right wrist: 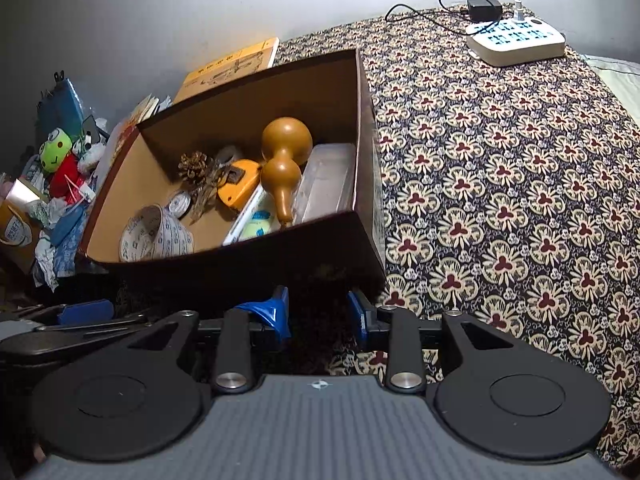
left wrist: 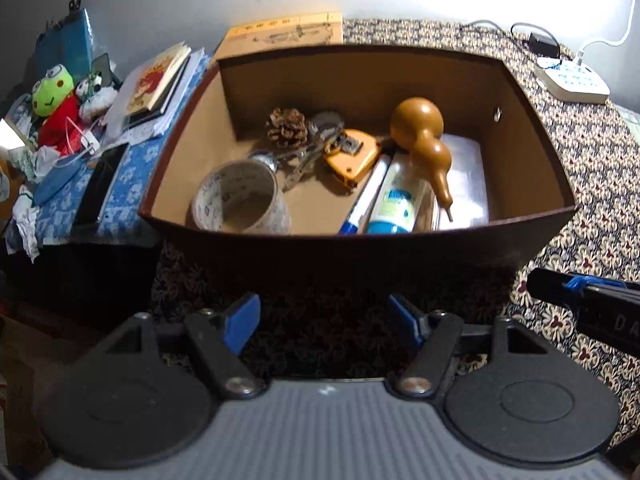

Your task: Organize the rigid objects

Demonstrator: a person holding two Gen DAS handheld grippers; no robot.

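I'm looking down both wrist cameras at the dark brown open-topped cardboard box (left wrist: 356,240) sitting on the flower-patterned cloth surface (right wrist: 500,200). My left tool (left wrist: 324,322) is released, blue pads spread wide, gripping nothing, just short of the box's near wall. My right tool (right wrist: 320,312) is spread open too and empty, at the box's near right corner.

Inside the box I count one tan double-bulbed gourd (left wrist: 426,140), one brown pine cone (left wrist: 287,127), one orange tape measure (left wrist: 352,156), one roll of printed white tape (left wrist: 240,200), one white tube with a blue cap (left wrist: 396,200) and one white marker with a blue end (left wrist: 366,196).

The left view alone shows a bunch of metal keys (left wrist: 320,136) clearly; the right view alone shows the clear plastic case (right wrist: 328,184) against the box's right wall clearly, and the full white power strip (right wrist: 516,42) at the surface's far end.

One green frog plush toy (left wrist: 54,98) sits left of the box.
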